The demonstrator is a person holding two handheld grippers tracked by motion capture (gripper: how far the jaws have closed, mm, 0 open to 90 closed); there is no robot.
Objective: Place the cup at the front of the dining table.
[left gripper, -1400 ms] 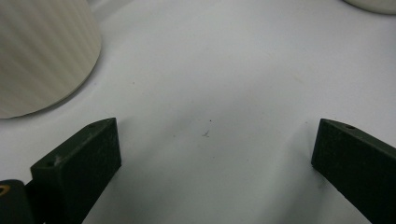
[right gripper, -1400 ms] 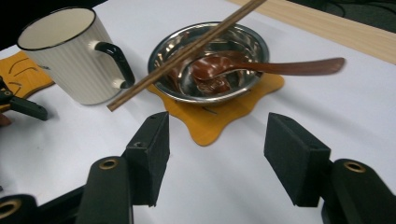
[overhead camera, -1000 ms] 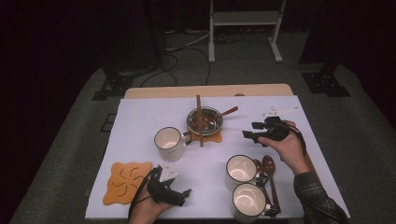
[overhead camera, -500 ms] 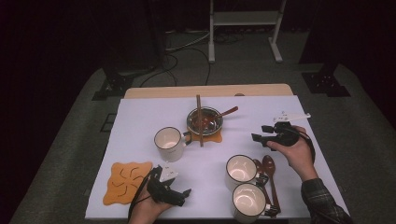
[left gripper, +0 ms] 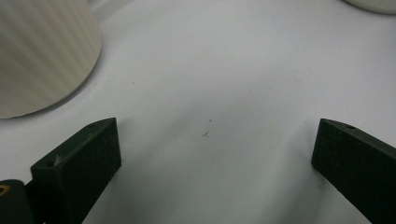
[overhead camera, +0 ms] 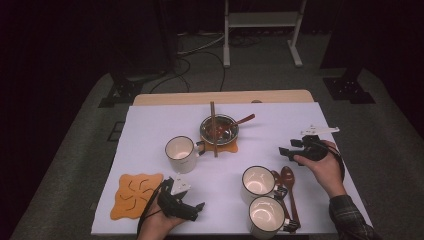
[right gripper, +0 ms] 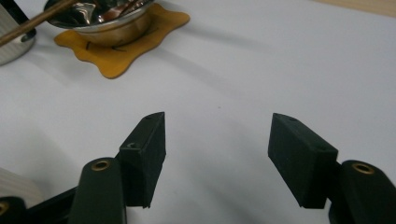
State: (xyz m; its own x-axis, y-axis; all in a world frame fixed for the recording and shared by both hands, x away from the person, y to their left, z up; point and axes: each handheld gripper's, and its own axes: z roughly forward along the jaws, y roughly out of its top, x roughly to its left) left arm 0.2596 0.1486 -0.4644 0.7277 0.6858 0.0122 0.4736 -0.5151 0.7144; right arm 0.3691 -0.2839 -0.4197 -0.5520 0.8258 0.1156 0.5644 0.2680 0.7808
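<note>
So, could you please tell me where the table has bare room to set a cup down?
Bare cloth runs along the far left, behind the lone cup. More lies far right, between the bowl and the right gripper. It is crowded at the near right: two cups and spoons sit close together.

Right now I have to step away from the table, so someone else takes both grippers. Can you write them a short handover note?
Left gripper: open, empty, low over the white table cover at its near edge.
Right gripper: open, empty, jaws have just been opening, above the two brown wooden spoons.
The spoons lie beside two cream mugs.
A third cream mug stands beside the steel bowl on an orange coaster.
A spare orange coaster lies at near left.
Done: nothing held.
Left: probably picking up a spoon.
</note>
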